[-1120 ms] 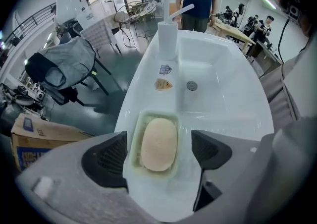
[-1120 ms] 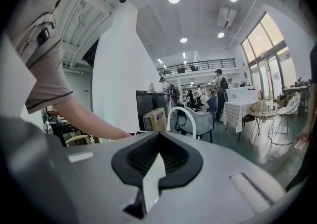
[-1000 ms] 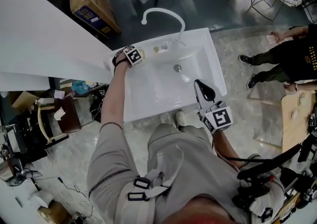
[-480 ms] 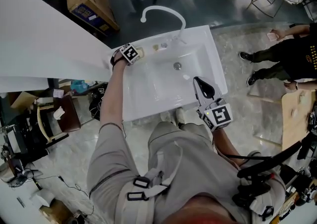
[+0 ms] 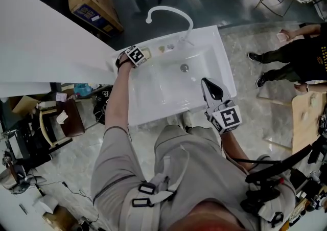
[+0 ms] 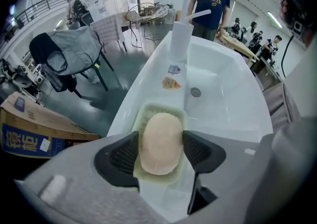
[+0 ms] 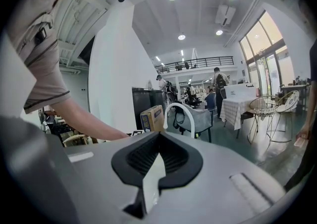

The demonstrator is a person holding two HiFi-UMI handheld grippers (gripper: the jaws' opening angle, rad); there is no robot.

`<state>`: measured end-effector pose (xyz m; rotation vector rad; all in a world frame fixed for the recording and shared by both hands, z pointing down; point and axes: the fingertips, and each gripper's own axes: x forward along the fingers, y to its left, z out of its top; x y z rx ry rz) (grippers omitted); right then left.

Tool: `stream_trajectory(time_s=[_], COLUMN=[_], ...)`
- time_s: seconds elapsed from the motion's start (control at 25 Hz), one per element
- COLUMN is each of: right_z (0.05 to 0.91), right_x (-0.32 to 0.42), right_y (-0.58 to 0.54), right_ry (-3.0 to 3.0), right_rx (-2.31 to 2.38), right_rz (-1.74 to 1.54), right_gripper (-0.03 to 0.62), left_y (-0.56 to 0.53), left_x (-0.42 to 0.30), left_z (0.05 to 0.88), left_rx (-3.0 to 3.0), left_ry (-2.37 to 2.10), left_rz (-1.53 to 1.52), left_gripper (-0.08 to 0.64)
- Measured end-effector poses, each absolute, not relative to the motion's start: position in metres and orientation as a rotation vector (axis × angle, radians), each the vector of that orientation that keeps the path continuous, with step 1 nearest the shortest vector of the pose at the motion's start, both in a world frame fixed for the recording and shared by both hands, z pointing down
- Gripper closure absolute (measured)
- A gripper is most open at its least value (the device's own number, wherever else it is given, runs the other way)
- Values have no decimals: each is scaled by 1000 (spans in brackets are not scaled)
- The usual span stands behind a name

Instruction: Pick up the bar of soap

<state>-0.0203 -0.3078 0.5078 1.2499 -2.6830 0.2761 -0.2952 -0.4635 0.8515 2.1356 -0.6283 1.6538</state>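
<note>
Cream soap [image 6: 159,136]: lying in its dish [image 6: 148,110].
Left gripper [image 6: 159,149]: jaws just opening, straddling soap loosely.
Right gripper [image 7: 157,154]: hovering closed, empty.

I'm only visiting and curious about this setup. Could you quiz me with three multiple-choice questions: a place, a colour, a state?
1. Where does the cream oval bar of soap lie? A) by the drain B) in the pale green soap dish on the white sink's rim C) on the floor
2. What colour is the curved tap? A) black B) white C) red
3. How do the right gripper's jaws stand? A) wide apart B) clamped on soap C) together, empty
Answers: 1 B, it sits in the dish between the left gripper's jaws, which have just been opening; 2 B, white like the sink; 3 C, its pads meet with nothing between.
</note>
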Motion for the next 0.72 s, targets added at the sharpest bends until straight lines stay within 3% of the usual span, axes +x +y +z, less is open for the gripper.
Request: stream_trajectory(time_s=[0.44,0.72], right_z=[509,509], right_x=[-21,-22], right_y=[-308,-309], right_ry=[-2678,-2678], right_rx=[1251,1246], right_rz=[283,286], right_gripper=[590,589], left_y=[-465,-465], left_x=[-296,-306], left_z=[850,845], left_rx=[2136,2117], left_ry=[-755,-853], left_rz=[1330,1320], left_gripper=[291,299])
